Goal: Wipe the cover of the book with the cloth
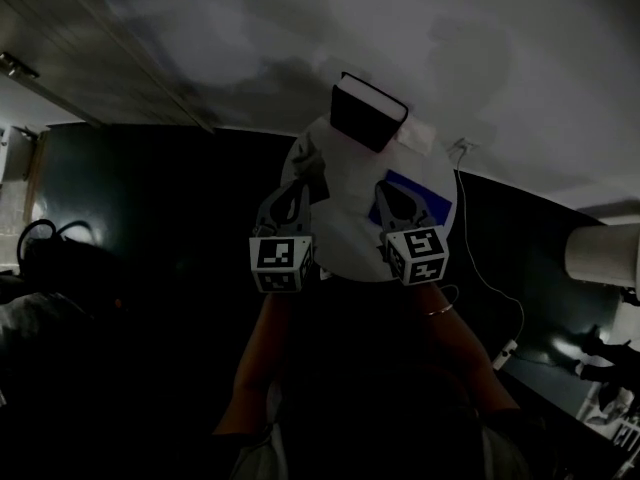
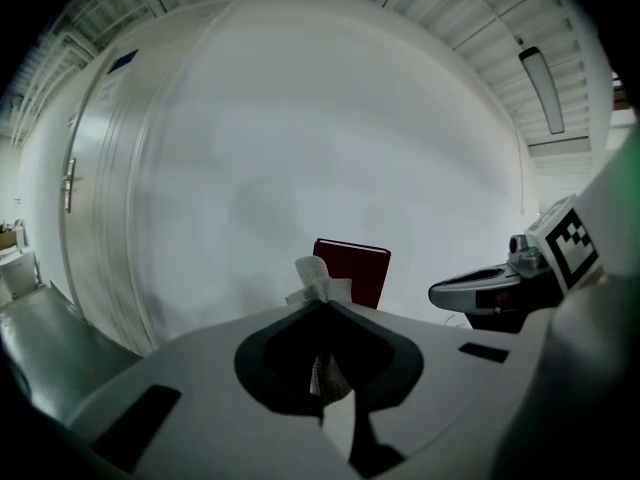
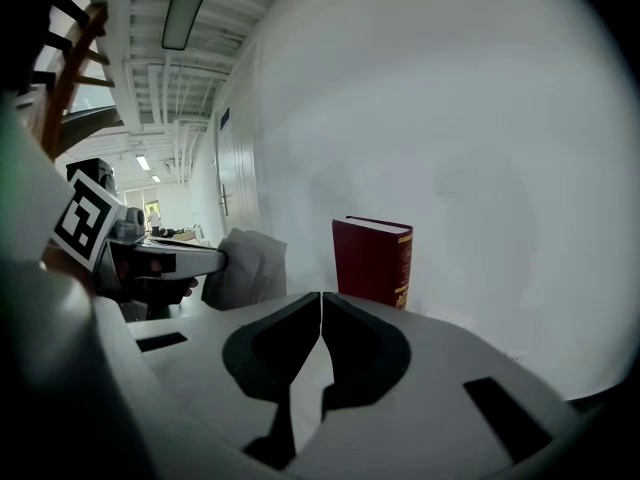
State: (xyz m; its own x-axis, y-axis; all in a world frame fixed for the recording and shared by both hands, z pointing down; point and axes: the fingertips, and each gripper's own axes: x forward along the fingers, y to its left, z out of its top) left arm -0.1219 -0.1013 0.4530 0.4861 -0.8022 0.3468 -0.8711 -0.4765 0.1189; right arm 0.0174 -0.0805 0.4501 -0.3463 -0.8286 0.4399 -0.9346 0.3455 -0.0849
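**Two hand-held grippers before an upright book, cloth in the left one**

The head view is dim. A pale round surface (image 1: 348, 203) fills the middle of the frame. At its upper edge, just above centre, stands the book (image 1: 368, 113), upright with its pages facing up. In the gripper views its cover is dark red and a plain white wall is behind it.

The left gripper (image 1: 298, 186) is at centre left and the right gripper (image 1: 392, 188) at centre right. Both point up the frame toward the book and are apart from it.

In the left gripper view the jaws are clenched on a pale cloth (image 2: 321, 280), and a crumpled tuft sticks out above the tips.

In the right gripper view the jaws are pressed together with nothing between them.
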